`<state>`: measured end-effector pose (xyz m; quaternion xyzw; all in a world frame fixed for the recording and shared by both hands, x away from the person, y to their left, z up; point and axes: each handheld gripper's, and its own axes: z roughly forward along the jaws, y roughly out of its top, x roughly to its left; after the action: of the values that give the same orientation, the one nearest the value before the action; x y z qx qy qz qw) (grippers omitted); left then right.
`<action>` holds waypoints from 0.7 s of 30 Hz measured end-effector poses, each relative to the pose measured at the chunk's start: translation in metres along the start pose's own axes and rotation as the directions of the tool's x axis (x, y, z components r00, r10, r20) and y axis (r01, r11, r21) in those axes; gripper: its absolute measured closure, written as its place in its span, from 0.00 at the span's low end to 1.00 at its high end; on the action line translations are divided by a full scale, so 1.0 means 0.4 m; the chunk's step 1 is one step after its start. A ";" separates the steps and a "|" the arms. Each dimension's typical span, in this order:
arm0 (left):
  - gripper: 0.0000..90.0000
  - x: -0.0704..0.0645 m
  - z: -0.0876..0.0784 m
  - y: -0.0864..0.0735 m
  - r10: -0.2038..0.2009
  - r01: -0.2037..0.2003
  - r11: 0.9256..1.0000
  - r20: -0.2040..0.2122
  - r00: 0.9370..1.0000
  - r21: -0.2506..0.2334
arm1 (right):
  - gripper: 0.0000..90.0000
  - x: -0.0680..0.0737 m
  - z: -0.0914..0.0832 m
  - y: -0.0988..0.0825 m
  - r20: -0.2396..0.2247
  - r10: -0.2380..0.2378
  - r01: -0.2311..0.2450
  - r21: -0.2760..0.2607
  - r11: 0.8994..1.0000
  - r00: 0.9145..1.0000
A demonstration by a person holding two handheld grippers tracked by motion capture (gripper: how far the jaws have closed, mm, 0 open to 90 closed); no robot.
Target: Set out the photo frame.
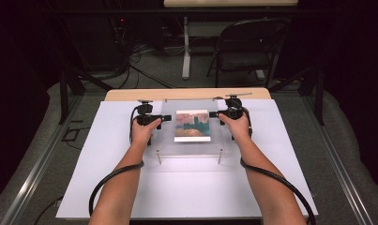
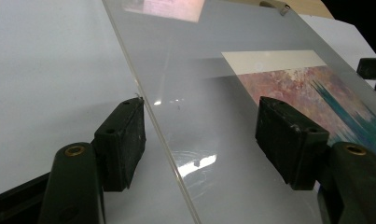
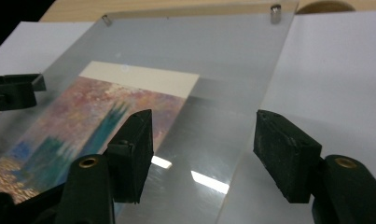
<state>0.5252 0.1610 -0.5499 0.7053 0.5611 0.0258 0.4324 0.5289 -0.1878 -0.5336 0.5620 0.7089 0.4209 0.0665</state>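
A clear acrylic plate [image 1: 191,146] stands on short metal posts [image 1: 159,157] over a white sheet, with a painted picture [image 1: 192,125] of pink, teal and gold under it. My left gripper [image 1: 167,119] is at the plate's left edge. In the left gripper view its jaws [image 2: 206,140] straddle that edge [image 2: 162,135], wide apart, open. My right gripper [image 1: 214,114] is at the plate's right edge. There too the jaws [image 3: 204,149] stand open around the edge [image 3: 251,140], pads clear of the plate. The picture [image 3: 106,116] lies beyond the right gripper's inner pad.
The white sheet [image 1: 186,187] covers most of the wooden table [image 1: 186,93]. A black folding chair [image 1: 247,47] and a white table leg [image 1: 186,51] stand on the floor behind. Cables trail from both grippers along the forearms.
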 end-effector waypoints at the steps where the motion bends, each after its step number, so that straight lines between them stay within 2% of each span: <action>1: 0.36 -0.001 0.001 -0.001 -0.001 0.001 1.000 0.001 1.000 0.001 | 0.41 -0.003 0.003 -0.004 0.004 0.006 -0.006 0.010 1.000 1.000; 3: 0.34 -0.003 0.002 -0.002 -0.005 0.005 1.000 0.000 1.000 0.003 | 0.41 -0.005 0.011 -0.011 -0.006 0.021 -0.020 0.028 0.999 1.000; 6: 0.33 -0.003 0.002 -0.005 -0.018 0.018 1.000 0.006 1.000 0.003 | 0.37 -0.004 0.019 -0.017 -0.015 0.038 -0.037 0.021 0.999 0.999; 9: 0.33 -0.002 0.004 -0.006 -0.028 0.028 1.000 0.021 0.999 0.009 | 0.37 -0.006 0.021 -0.018 -0.022 0.053 -0.053 0.023 0.998 0.998; 14: 0.32 -0.004 0.006 -0.007 -0.031 0.030 1.000 0.022 0.999 0.007 | 0.37 -0.011 0.023 -0.021 -0.052 0.095 -0.093 0.041 0.995 0.994; 21: 0.33 -0.003 0.009 -0.012 -0.064 0.063 0.998 0.046 0.997 0.009 | 0.37 -0.009 0.026 -0.025 -0.059 0.098 -0.097 0.027 0.995 0.993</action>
<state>0.5228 0.1580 -0.5545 0.6891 0.5732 -0.0063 0.4434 0.5288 -0.1857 -0.5484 0.5838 0.6873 0.4318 0.0179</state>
